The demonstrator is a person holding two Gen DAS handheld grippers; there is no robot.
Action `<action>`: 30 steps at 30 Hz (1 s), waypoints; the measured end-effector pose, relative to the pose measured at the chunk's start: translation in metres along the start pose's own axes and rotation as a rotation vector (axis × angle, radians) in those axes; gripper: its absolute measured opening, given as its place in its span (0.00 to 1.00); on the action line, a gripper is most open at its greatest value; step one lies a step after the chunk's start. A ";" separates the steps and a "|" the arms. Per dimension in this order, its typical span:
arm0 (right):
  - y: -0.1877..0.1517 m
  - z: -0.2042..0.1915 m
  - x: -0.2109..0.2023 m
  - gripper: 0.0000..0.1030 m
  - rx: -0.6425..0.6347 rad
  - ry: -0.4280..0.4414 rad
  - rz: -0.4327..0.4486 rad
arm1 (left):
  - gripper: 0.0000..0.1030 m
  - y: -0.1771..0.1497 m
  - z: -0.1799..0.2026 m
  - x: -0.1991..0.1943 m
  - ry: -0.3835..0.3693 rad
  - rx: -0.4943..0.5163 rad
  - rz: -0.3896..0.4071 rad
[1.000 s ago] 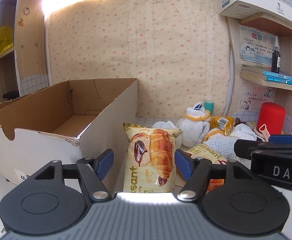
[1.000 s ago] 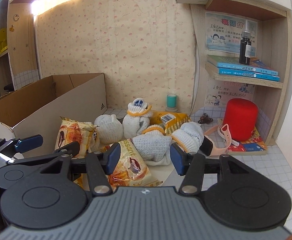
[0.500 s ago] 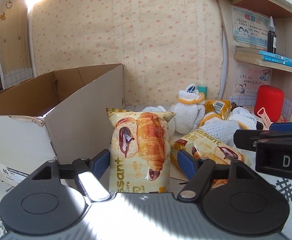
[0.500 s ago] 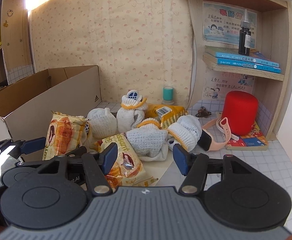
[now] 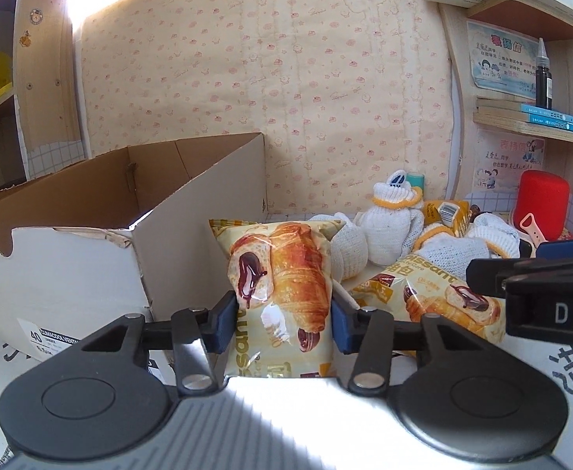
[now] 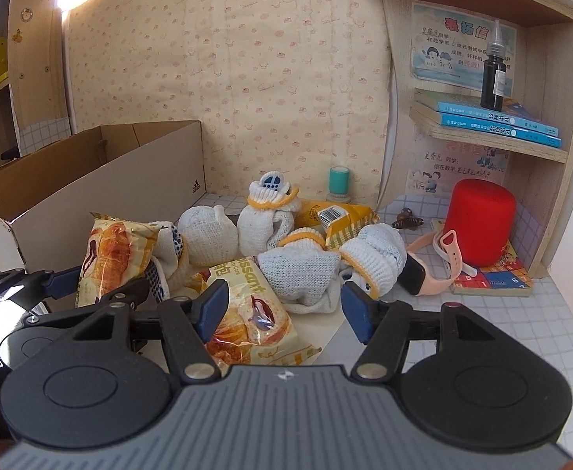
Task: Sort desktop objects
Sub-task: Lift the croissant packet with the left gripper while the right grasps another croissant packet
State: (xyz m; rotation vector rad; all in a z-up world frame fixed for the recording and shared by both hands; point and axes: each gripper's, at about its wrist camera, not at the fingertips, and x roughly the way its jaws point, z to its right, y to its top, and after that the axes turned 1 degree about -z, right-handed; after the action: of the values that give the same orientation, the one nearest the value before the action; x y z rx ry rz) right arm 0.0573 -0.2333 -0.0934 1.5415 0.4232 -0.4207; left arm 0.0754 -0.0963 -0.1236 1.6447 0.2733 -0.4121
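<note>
We are early in the sort, by our reading: the cardboard box [image 5: 137,196] at ten o'clock shows only bare brown walls, its floor hidden. Our left hand-held gripper [image 5: 282,319] has just been closing, and its blue pads now press both sides of a croissant packet [image 5: 282,274] standing upright just right of the box. Our right hand-held gripper [image 6: 282,309] holds its jaws apart with nothing clamped, over a second croissant packet [image 6: 255,313] lying flat on the worktop [image 6: 501,325]. Rolled white socks [image 6: 298,274], a yellow snack pack [image 6: 337,215] and a pink smartwatch [image 6: 431,270] lie unsorted.

Only the right view shows the smartwatch's dark face, a brown hair clip [image 6: 405,221] at one o'clock and the puzzle book [image 6: 490,278]; only the left view shows the pads meeting the packet.
</note>
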 end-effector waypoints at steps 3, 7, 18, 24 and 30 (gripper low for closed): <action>-0.001 -0.004 0.004 0.63 -0.018 0.013 -0.008 | 0.48 0.001 0.000 -0.008 0.015 0.016 0.024; -0.001 -0.009 0.009 0.64 -0.038 0.026 -0.018 | 0.48 0.001 -0.004 -0.017 0.020 0.022 0.039; -0.003 -0.016 0.042 0.65 -0.111 0.095 -0.097 | 0.48 -0.004 -0.010 -0.043 0.009 0.042 0.082; -0.008 -0.024 0.068 0.64 -0.142 0.096 -0.138 | 0.48 -0.002 -0.010 -0.045 0.014 0.041 0.092; -0.009 -0.026 0.068 0.48 -0.127 0.090 -0.134 | 0.48 -0.001 -0.010 -0.045 0.014 0.040 0.090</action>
State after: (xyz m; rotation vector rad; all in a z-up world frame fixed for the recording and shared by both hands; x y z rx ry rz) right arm 0.1112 -0.2069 -0.1356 1.4171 0.6139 -0.4211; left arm 0.0356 -0.0834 -0.1049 1.6931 0.2013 -0.3396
